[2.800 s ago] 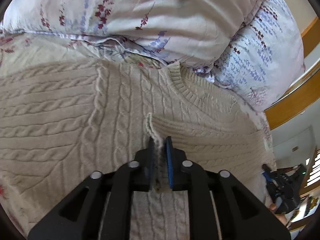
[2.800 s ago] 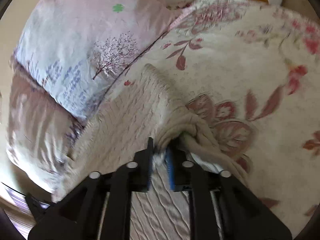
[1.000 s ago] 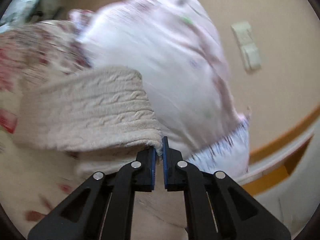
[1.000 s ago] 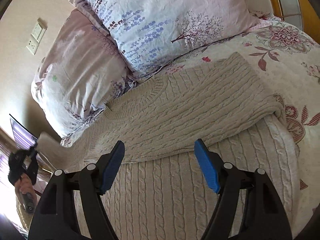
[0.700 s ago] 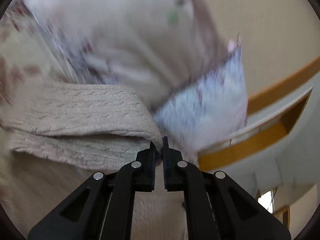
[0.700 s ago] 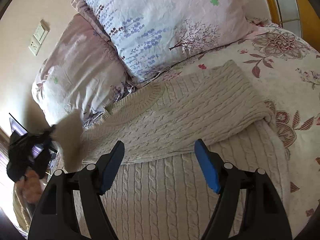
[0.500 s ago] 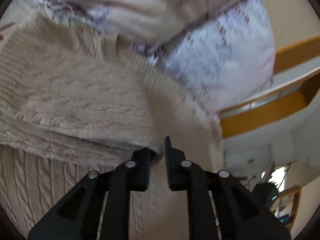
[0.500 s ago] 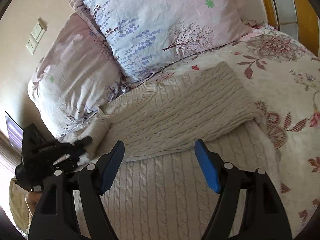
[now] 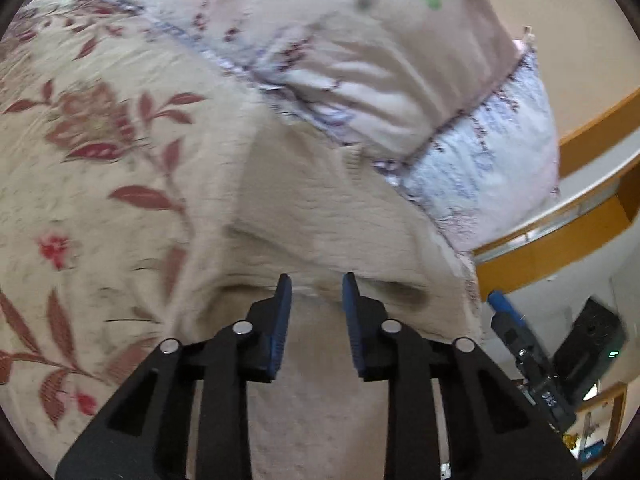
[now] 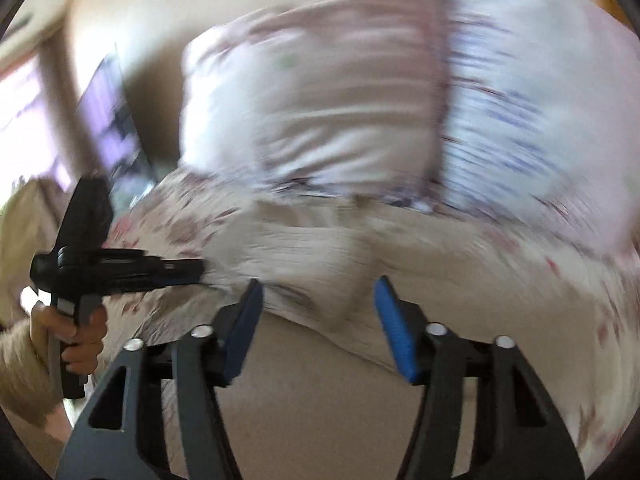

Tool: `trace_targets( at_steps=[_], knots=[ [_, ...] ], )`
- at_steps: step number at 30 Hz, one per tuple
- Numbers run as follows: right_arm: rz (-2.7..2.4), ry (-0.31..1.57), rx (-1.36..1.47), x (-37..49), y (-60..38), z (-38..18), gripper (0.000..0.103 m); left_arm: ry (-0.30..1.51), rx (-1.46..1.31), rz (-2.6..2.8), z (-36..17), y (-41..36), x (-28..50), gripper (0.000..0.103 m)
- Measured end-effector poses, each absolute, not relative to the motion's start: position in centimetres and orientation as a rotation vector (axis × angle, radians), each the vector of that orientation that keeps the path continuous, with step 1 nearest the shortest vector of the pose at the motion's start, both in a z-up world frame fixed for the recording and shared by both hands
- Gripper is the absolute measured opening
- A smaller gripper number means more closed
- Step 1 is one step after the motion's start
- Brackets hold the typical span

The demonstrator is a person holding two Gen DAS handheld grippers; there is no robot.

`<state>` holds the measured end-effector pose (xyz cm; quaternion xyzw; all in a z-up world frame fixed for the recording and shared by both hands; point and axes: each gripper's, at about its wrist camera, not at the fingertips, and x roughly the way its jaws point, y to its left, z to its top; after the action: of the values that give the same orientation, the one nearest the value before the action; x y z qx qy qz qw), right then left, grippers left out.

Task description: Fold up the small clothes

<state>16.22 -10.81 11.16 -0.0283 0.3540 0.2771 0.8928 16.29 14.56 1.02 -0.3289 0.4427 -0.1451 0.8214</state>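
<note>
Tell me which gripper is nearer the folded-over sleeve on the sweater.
Left. The left gripper is open with its fingertips right at the sleeve edge; the right gripper, also open, sits slightly back from that fold over the sweater.

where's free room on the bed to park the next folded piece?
Bare bedspread to the left of the sweater, bordered by the pillows above, is the largest free patch. A narrower strip shows on the sweater's other side in the blurred right wrist view. It is crowded where sweater meets pillows, and around the left gripper and right gripper, both open.
</note>
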Motion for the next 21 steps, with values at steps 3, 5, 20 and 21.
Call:
trace_targets(
  at_steps=[3, 5, 20, 21],
  knots=[
    [0.655, 0.749, -0.169, 17.2, -6.4, 10.1, 0.037, 0.979, -0.693, -0.256, -0.6, 15.3, 16.3, 0.024],
    [0.698, 0.768, -0.245, 17.9, -3.6, 8.9, 0.034, 0.999, -0.715, -0.243, -1.6, 15.4, 16.5, 0.02],
    [0.616, 0.805, -0.414, 19.6, 2.5, 3.4, 0.012, 1.003, -0.799, -0.25, -3.1, 17.0, 16.2, 0.005],
    [0.618, 0.804, -0.38, 19.8, 2.2, 3.5, 0.006, 1.004, -0.804, -0.249, -3.1, 17.1, 16.2, 0.005]
  ],
)
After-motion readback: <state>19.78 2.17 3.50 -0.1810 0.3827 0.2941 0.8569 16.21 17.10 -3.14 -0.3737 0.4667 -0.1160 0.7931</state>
